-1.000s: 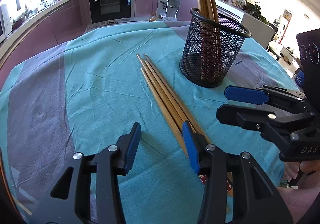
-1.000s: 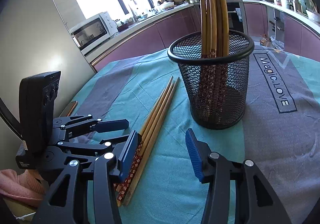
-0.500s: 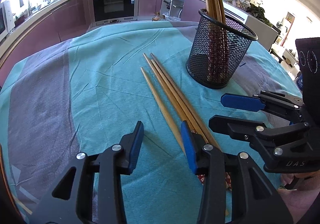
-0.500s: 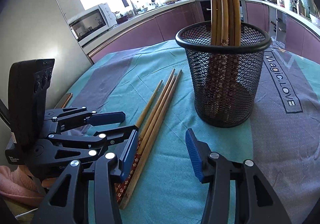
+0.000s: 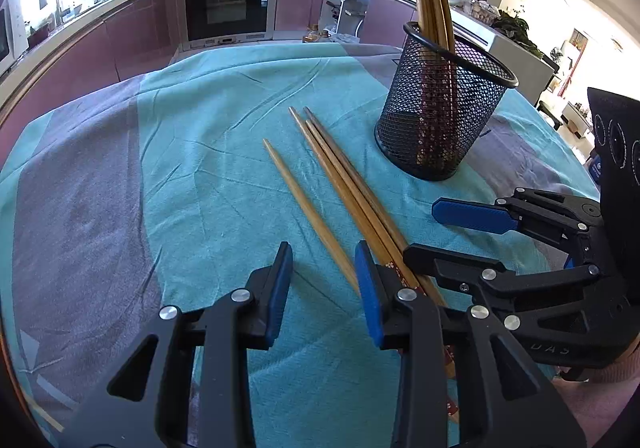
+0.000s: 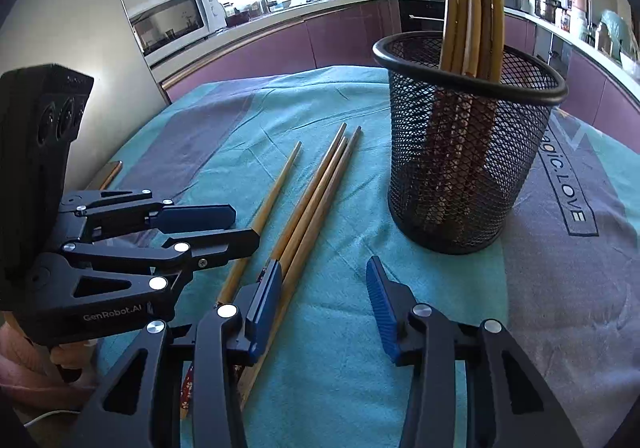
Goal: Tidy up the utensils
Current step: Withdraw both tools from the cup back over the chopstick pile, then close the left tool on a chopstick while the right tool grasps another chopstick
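Left gripper (image 5: 322, 280): low at 6 o'clock in the left wrist view; jaws closing around one lone chopstick (image 5: 308, 208); stick lies between the pads, not pinched yet, so still loose.

Right gripper (image 6: 324, 296): low at 6 o'clock in the right wrist view; jaws closing with nothing between them; left pad just beside the bunch of three chopsticks (image 6: 316, 188); grasping nothing.

Lone chopstick: flat on the cloth, thin tip toward 11 o'clock in the left wrist view; a small gap from the other three, likely so it can be picked up alone.

Bunch of three: side by side, touching; flowered thick ends near the grippers.

Mesh holder (image 5: 442, 116): black, upright, at 2 o'clock in the left wrist view; several chopsticks (image 6: 474, 4) already standing inside, thick ends down, leaning on the rim.

Tablecloth (image 5: 200, 128): teal and grey, wrinkled; keeps sticks from rolling, probably.

Job so far: some sticks put away; four still lying out.

Next guess: pinch the lone stick, lift, drop into the holder.
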`<state>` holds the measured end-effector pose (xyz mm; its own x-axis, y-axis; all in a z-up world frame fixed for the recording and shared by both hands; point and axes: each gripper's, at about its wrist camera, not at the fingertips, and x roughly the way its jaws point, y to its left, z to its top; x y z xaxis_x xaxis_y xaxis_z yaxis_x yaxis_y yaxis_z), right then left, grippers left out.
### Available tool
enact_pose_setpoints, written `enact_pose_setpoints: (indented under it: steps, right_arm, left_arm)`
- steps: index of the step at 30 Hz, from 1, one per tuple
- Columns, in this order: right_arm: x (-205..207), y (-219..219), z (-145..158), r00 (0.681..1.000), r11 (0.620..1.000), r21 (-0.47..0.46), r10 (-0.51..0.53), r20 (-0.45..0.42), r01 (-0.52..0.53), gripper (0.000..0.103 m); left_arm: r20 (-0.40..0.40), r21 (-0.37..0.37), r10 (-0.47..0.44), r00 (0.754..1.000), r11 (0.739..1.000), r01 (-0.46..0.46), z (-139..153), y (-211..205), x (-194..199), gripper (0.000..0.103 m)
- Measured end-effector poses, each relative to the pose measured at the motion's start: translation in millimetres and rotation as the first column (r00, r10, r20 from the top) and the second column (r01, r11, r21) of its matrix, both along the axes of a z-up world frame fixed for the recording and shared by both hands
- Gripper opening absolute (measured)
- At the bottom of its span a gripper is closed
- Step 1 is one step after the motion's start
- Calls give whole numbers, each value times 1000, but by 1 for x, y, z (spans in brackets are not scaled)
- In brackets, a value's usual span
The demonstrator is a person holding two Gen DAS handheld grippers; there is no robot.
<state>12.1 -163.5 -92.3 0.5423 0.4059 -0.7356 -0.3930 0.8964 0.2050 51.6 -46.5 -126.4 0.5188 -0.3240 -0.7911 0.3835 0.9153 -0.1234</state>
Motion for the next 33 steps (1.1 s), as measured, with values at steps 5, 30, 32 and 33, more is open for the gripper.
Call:
enact_pose_setpoints:
  steps: [5, 30, 32, 33]
  right_arm:
    - [2, 0, 2, 1000, 999, -29, -20, -6, 19, 38]
    - [24, -4, -1, 998, 998, 25, -60, -32, 61, 10]
    - [24, -8, -1, 996, 996, 51, -74, -41, 76, 8]
    - [23, -10, -1, 996, 995, 60, -81, -43, 84, 7]
  left_arm:
    - [-3, 4, -1, 1000, 1000, 2, 0, 1, -1, 29]
    - [-25, -10, 45, 999, 999, -45, -3, 2, 16, 12]
    - [-29, -23, 53, 998, 998, -54, -2, 4, 16, 10]
    - [-31, -29, 58, 998, 998, -59, -2, 4, 15, 9]
